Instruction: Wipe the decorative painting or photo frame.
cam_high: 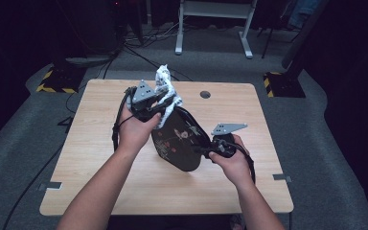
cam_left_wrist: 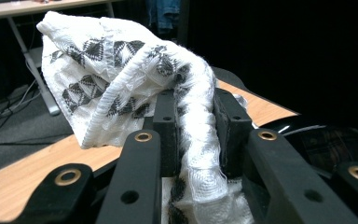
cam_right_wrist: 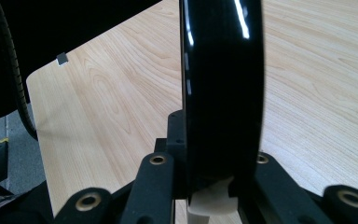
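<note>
L gripper (cam_left_wrist: 193, 135): jaws clamped on a twisted neck of white cloth (cam_left_wrist: 121, 74) w/ black diamond pattern; both pads press the fabric. Cloth bunches up and over the jaw tips, loose end flopping away from the gripper.

R gripper (cam_right_wrist: 221, 154): jaws pinched on the thin rim of a glossy black tray (cam_right_wrist: 221, 70), seen edge-on, running straight up from the jaws. A pale scrap sits under the rim between the jaws; can't tell what it is.

High view: tray (cam_high: 179, 139) is held up off the table (cam_high: 100, 167), tilted, dark face w/ reddish floral marks toward the camera. L gripper (cam_high: 165, 108) is at the tray's upper end, cloth (cam_high: 165, 86) sticking up above that end. R gripper (cam_high: 206, 149) is on the tray's lower right edge.

Room: bare tabletop all round the tray, widest left of the tray and toward the person. Round hole (cam_high: 205, 94) in the table beyond the tray, near the far edge.

View diffs: floral face shows from high view; R gripper view gives rim thickness and gloss; L gripper view gives weave and pattern detail.
</note>
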